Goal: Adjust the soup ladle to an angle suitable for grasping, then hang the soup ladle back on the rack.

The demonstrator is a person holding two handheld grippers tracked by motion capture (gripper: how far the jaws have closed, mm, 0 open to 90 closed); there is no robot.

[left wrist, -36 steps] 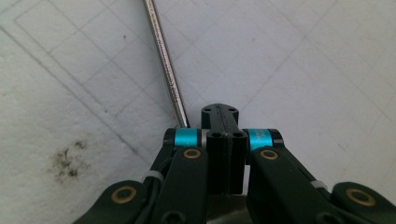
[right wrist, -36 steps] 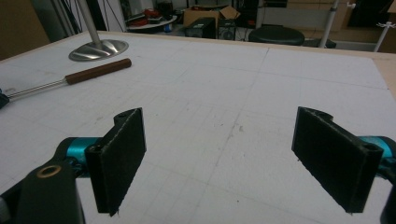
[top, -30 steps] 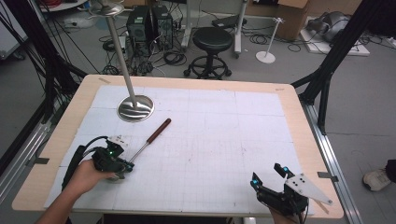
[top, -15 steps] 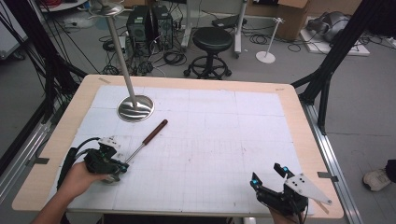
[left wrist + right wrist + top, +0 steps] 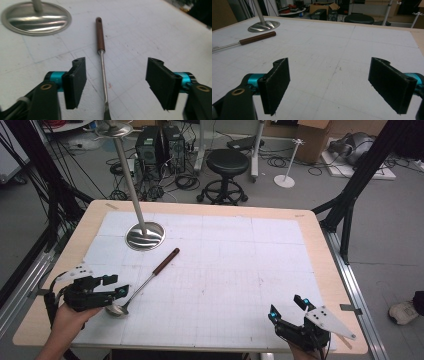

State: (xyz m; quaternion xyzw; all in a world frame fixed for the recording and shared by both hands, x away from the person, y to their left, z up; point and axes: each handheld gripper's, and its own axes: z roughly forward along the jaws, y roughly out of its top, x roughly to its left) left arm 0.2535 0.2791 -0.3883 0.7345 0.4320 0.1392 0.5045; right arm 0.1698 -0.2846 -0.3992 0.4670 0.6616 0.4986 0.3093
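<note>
Two tongs sit low in the high view, both gaping wide. Left tongs (image 5: 116, 286), at the lower left of the frame, have just been opening; their pads stand apart on either side of the ladle's (image 5: 150, 280) thin metal shaft without pressing it. It lies flat on the bench (image 5: 210, 270), bowl by the left tongs, brown handle pointing toward the round steel stand base (image 5: 145, 236) at the upper left. Right tongs (image 5: 288, 306), lower right, hold nothing, well apart from the ladle.
</note>
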